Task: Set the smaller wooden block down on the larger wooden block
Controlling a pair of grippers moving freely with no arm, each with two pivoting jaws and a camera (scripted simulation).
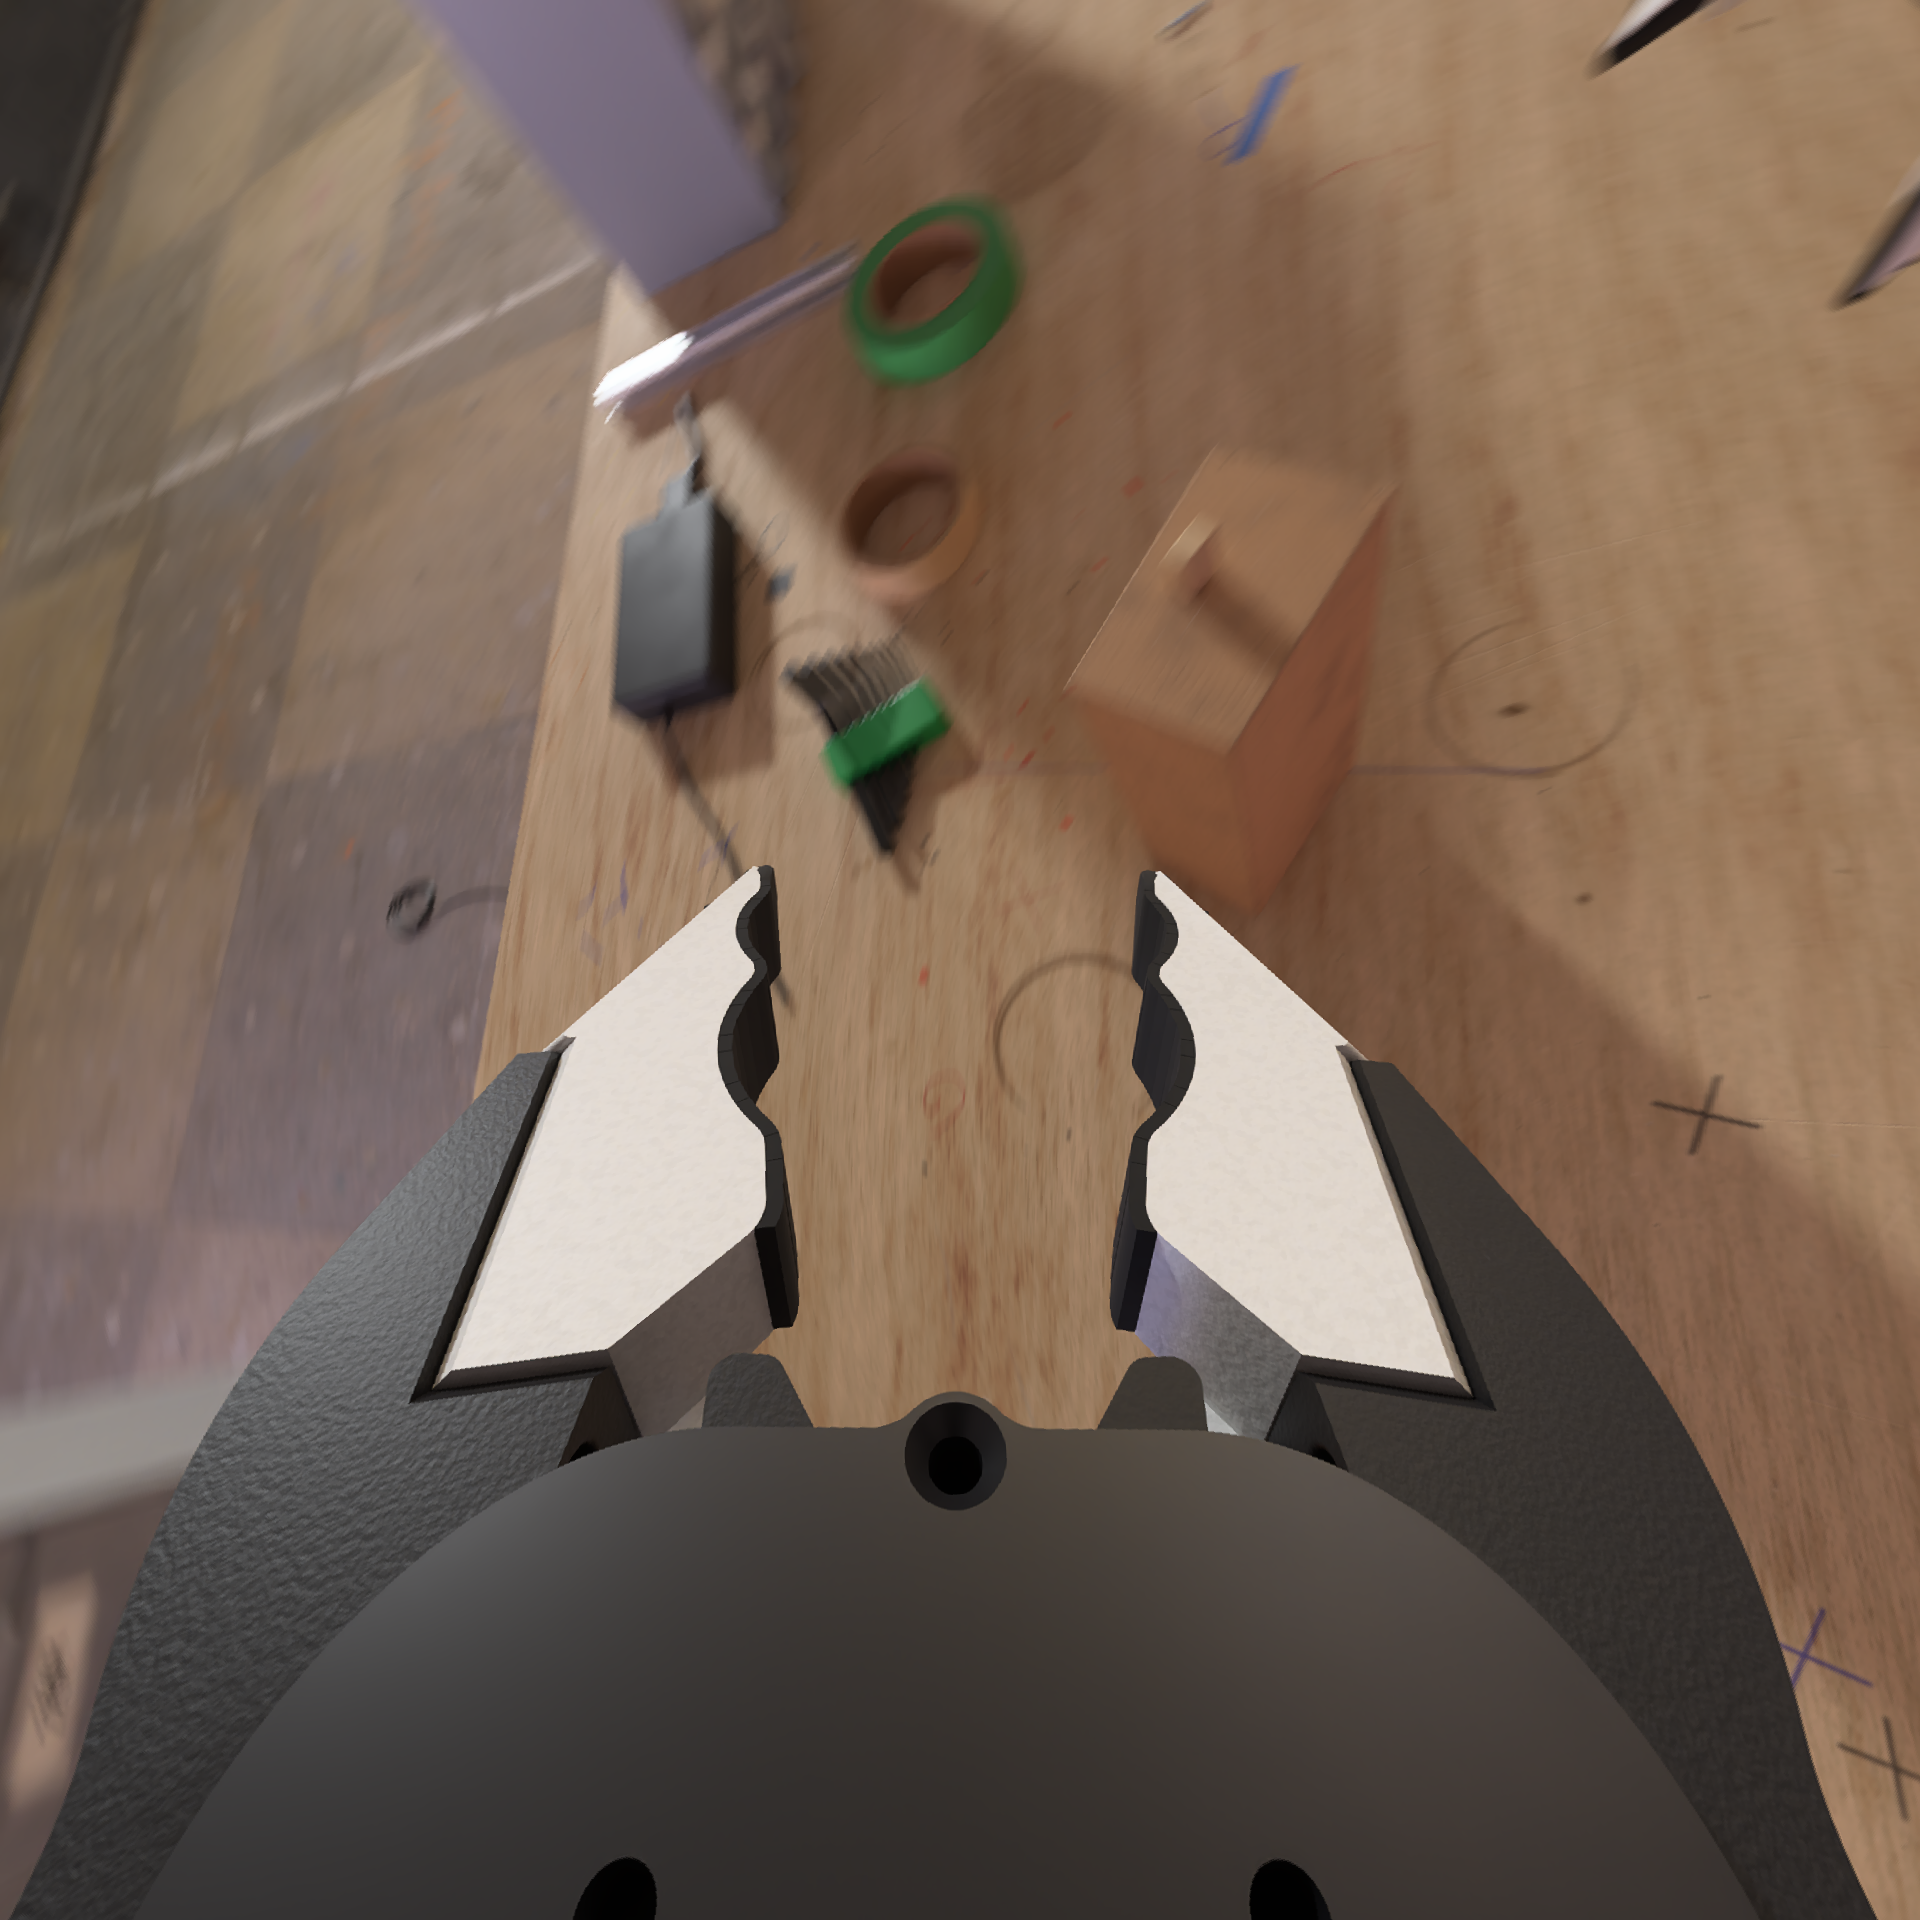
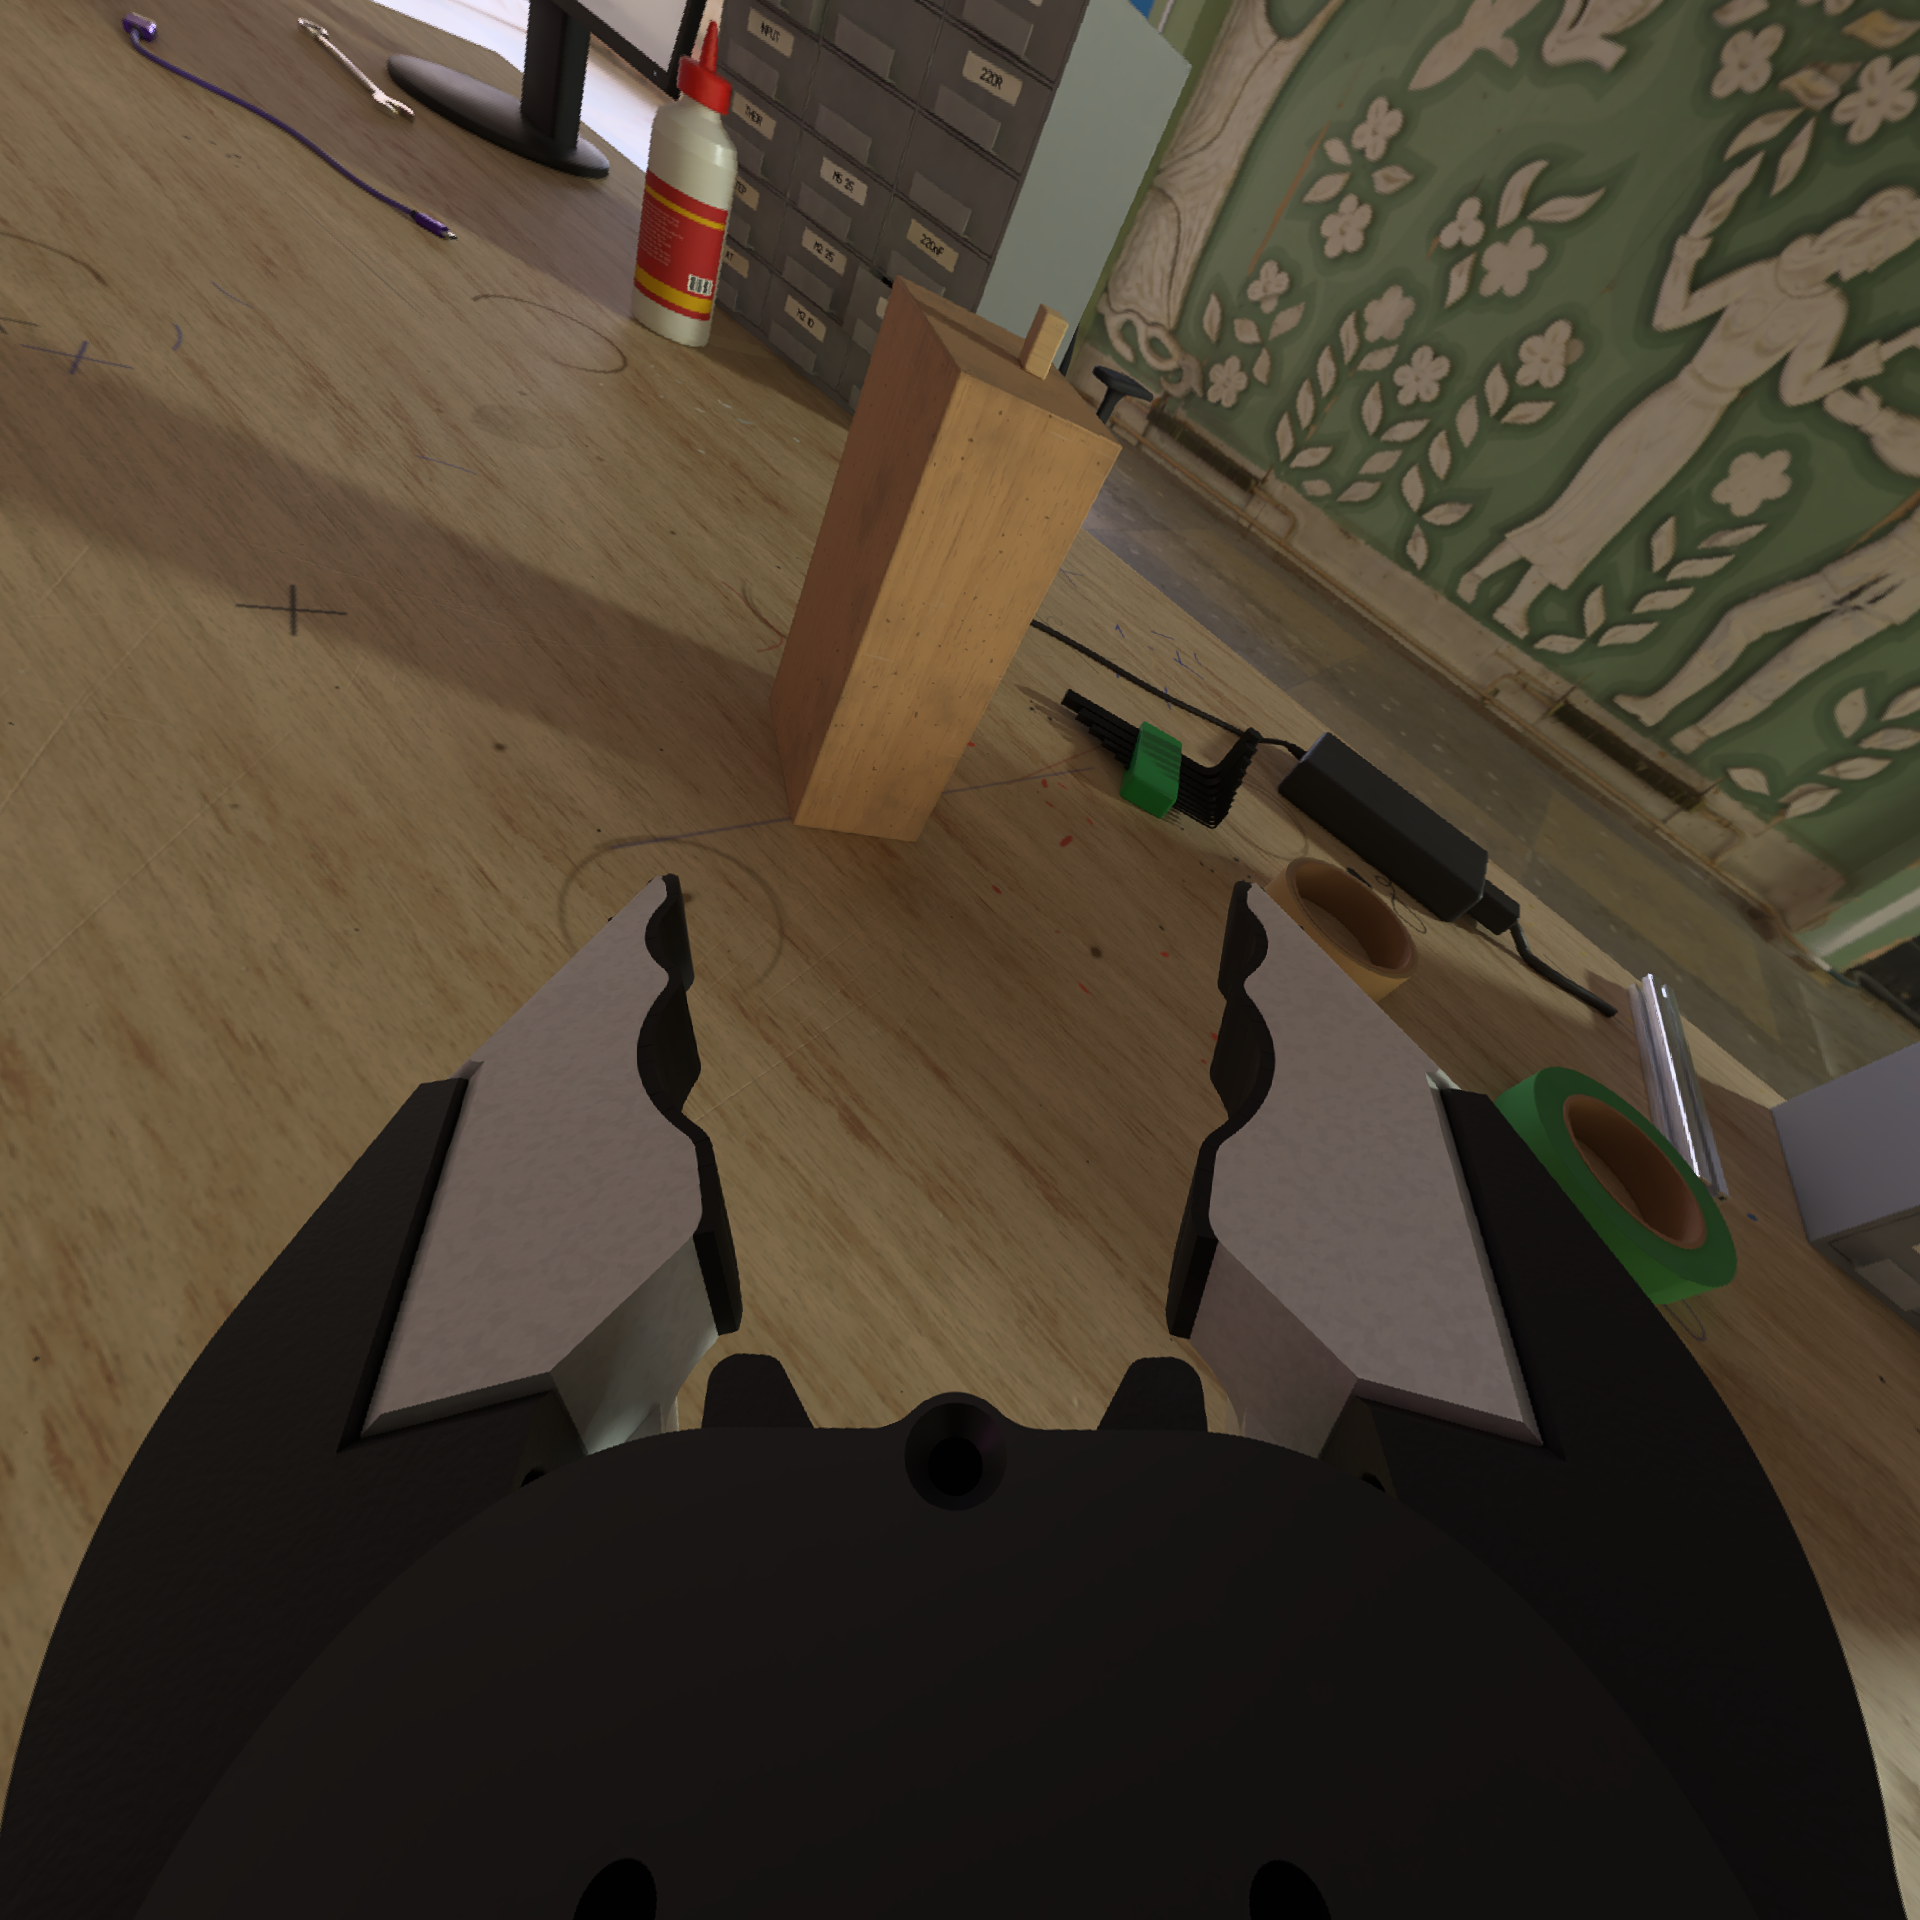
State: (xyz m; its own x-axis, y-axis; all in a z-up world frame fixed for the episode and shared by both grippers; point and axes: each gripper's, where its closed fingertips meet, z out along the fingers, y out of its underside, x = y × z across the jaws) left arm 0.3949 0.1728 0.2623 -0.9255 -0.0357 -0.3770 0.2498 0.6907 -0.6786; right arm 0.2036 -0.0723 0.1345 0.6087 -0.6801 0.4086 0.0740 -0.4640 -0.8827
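Note:
The larger wooden block stands upright on the wooden table, ahead of my right gripper. The smaller wooden block is a small light piece resting on its top. In the blurred left wrist view the larger block lies ahead and to the right of my left gripper, with the smaller block on its upper face. Both grippers are open and empty, apart from the blocks, above the table.
A green tape roll, a brown tape roll, a hex key set in a green holder and a black power adapter lie right of the block. A glue bottle, drawer cabinet and monitor stand stand behind. The table edge runs along the left.

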